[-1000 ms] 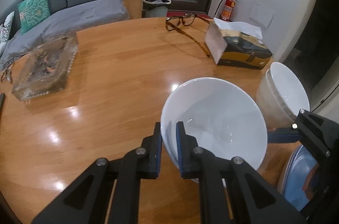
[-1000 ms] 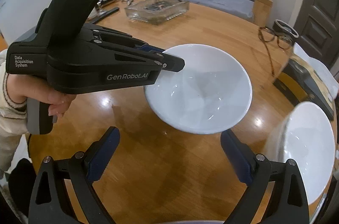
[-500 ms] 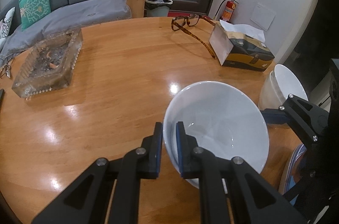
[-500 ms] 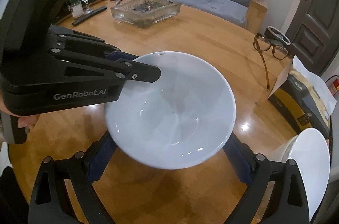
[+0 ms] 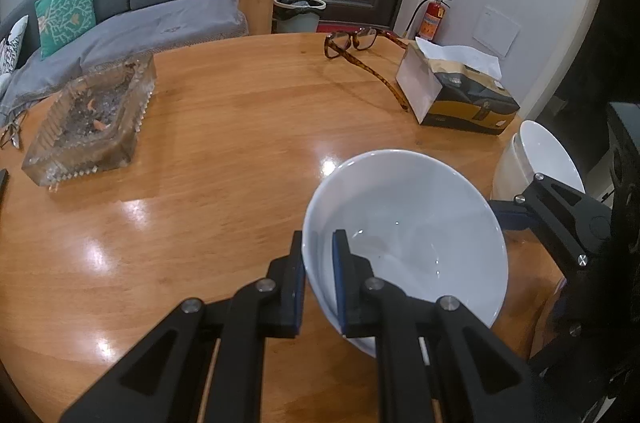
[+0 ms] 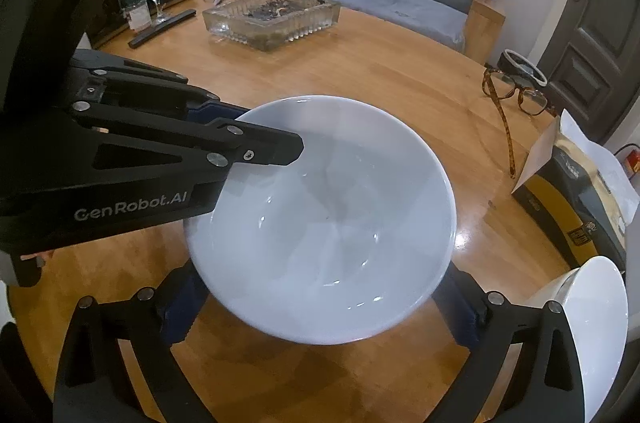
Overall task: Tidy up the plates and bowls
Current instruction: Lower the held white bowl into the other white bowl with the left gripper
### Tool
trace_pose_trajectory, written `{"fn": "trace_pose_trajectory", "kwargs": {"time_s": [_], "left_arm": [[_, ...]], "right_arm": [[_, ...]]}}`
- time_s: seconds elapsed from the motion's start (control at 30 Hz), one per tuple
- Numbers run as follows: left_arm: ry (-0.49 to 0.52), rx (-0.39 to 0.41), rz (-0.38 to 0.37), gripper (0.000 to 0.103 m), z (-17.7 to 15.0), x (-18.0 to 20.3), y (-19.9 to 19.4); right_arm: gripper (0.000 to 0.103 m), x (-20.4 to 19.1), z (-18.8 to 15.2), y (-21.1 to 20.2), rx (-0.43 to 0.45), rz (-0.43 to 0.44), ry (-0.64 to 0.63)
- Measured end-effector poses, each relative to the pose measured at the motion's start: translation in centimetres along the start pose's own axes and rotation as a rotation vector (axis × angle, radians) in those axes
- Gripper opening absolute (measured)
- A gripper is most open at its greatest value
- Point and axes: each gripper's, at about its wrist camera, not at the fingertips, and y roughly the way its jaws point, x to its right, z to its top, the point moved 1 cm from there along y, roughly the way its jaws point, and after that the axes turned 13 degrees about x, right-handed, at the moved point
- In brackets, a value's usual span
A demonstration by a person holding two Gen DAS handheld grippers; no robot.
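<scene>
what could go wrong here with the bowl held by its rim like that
The left gripper pinches only the rim of the white bowl, which is tilted above the table, so it could slip or pivot. The open right gripper sits just beneath and may knock it. The second bowl stands near the table edge, easily bumped.

The white bowl (image 5: 404,243) looked like smooth glazed ceramic, glossy with small highlights, as did the second white bowl (image 5: 540,155) beside it. Under the bowl, the round table (image 5: 224,127) was varnished wood, shiny enough to mirror the lamps. Beyond the bowl, the ashtray (image 5: 92,127) was ribbed clear glass, the tissue box (image 5: 460,95) printed cardboard, and the left gripper (image 5: 318,275) matt black plastic with metal screws.
</scene>
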Motion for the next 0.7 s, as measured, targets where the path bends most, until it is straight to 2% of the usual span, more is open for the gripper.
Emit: {"fn": "trace_pose_trajectory", "kwargs": {"time_s": [0.33,0.7], "left_arm": [[0.024,0.007,0.008,0.010,-0.3,0.3,-0.4],[0.029,0.071,0.008,0.011,0.9,0.9,-2.8]], "right_arm": [[0.097,-0.5,-0.3,-0.4,0.030,-0.010,-0.015],[0.097,-0.5,0.4,-2.5,0.108,-0.013,-0.015]]}}
